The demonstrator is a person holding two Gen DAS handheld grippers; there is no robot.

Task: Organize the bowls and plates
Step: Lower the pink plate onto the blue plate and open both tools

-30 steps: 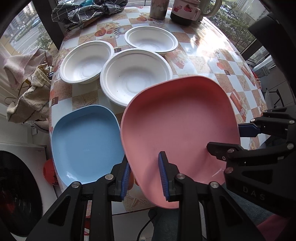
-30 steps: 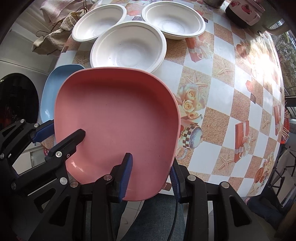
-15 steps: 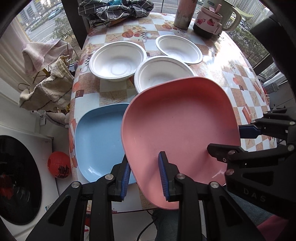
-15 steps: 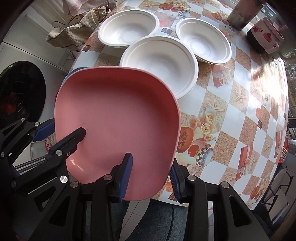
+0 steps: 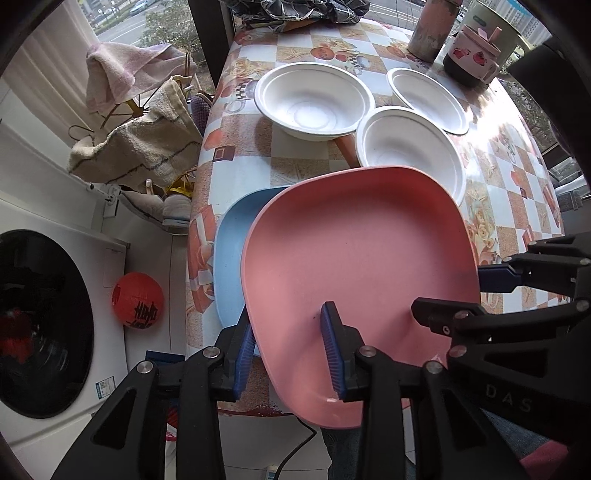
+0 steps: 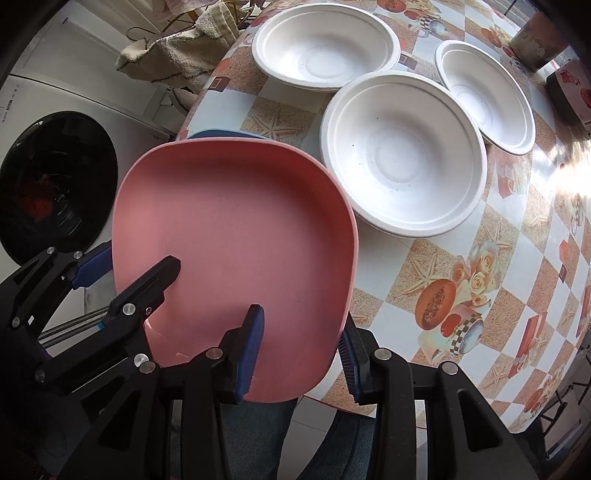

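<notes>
A pink plate [image 5: 362, 258] [image 6: 229, 229] hangs over the table's near left corner, held by two grippers. My left gripper [image 5: 288, 350] [image 6: 129, 264] has the plate's near left rim between its blue pads, and its jaws are opening. My right gripper [image 6: 301, 343] [image 5: 461, 295] is shut on the near right rim. Under the pink plate lies a blue plate [image 5: 229, 258] [image 6: 218, 133], mostly covered. Three white bowls stand behind: one far left [image 5: 314, 99] [image 6: 325, 48], one in the middle [image 5: 410, 151] [image 6: 402, 151], one far right [image 5: 428, 96] [image 6: 484, 96].
The table [image 5: 240, 147] carries a patterned cloth. At its far end stand a tumbler [image 5: 428, 33], a lidded mug [image 5: 472, 55] and a crumpled cloth [image 5: 295, 11]. Left of the table are a washing machine [image 5: 44, 325], a towel rack [image 5: 136, 147] and a red lantern [image 5: 136, 301].
Both grippers carried the pink plate leftward, so it now covers most of the blue plate. The left gripper's pads stand slightly wider apart than before.
</notes>
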